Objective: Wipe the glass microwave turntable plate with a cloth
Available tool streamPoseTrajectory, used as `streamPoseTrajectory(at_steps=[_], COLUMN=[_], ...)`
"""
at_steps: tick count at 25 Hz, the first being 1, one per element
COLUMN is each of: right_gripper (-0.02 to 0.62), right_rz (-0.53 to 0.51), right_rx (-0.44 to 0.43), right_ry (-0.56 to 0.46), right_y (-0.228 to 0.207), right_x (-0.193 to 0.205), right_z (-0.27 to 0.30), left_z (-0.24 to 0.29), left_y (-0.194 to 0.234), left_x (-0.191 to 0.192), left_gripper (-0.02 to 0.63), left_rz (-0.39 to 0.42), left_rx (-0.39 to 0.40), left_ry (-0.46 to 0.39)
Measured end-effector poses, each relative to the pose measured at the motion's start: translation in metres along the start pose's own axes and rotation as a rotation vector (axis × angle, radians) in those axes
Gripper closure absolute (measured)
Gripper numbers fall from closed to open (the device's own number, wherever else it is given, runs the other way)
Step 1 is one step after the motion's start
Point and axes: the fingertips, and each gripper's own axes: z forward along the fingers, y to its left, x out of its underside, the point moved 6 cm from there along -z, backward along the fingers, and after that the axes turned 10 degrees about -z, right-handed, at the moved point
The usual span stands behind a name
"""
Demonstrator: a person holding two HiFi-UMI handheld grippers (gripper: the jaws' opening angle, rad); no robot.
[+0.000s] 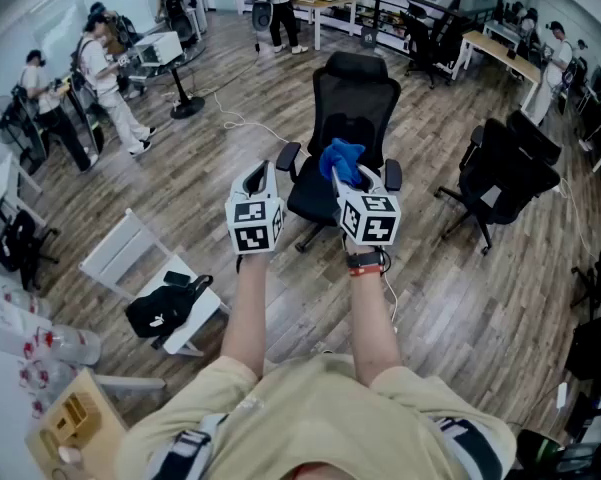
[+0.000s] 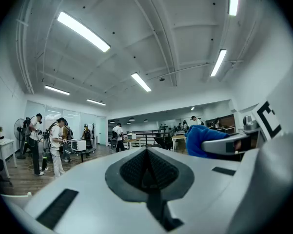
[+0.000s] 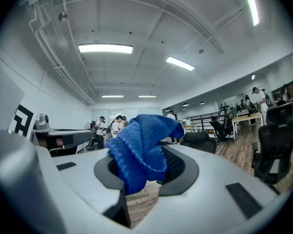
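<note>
- Cloth point(image 3: 141, 145), blue and bunched, is pinched between the fingers point(image 3: 178, 167) of the right gripper point(image 3: 146, 167). Its lower end is hidden inside the grip, and its free end stands up above them.
- In the head view the cloth point(image 1: 342, 160) covers the tips of the right gripper point(image 1: 352, 180), so the grip itself cannot be read there.
- The left gripper point(image 2: 147, 172) has its fingers point(image 2: 131, 169) pressed together with nothing between them. Its own white body fills the lower half of its view.
- The two grippers are held side by side and apart. Each shows only as a slice at the edge of the other's view.
- A black office chair point(image 1: 350, 118) stands on the wooden floor point(image 1: 230, 118) just beyond the left gripper point(image 1: 260, 173) and its neighbour, which partly cover its seat.
- Two more black chairs point(image 1: 500, 178) stand to the right, well apart from it, with bare floor between.
- A white rack with a black bag point(image 1: 165, 308) on it sits at lower left.
- A surface point(image 1: 0, 388) in the bottom-left corner is cut off by the frame, and the things on it are hard to make out.
- People point(image 1: 100, 78) stand far off at the left.
</note>
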Motion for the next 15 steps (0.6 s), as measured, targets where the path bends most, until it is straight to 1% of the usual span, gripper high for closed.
streamPoseTrajectory(at_steps=[4, 8, 12, 15], right_gripper=[0.462, 0.462, 0.46, 0.46], right_rz=[-0.007, 0.006, -0.012, -0.014], right_rx=[-0.032, -0.084, -0.163, -0.227], right_ry=[-0.004, -0.019, -0.025, -0.03], right_y=[-0.014, -0.02, -0.016, -0.008], right_x=[-0.001, -0.005, -0.004, 0.0], right_z=[0.0, 0.003, 0.01, 0.018], left_z=[0.005, 0.005, -0.003, -0.014], left_y=[-0.014, -0.025, -0.029, -0.027], left_x=[0.004, 0.005, 0.004, 0.005], left_gripper=[0.589, 0.589, 0.589, 0.589], left_rz=[-0.01, -0.005, -0.005, -0.016], left_rx=[-0.022, -0.053, -0.103, -0.157], left_ry=[0.005, -0.005, -0.023, -0.037])
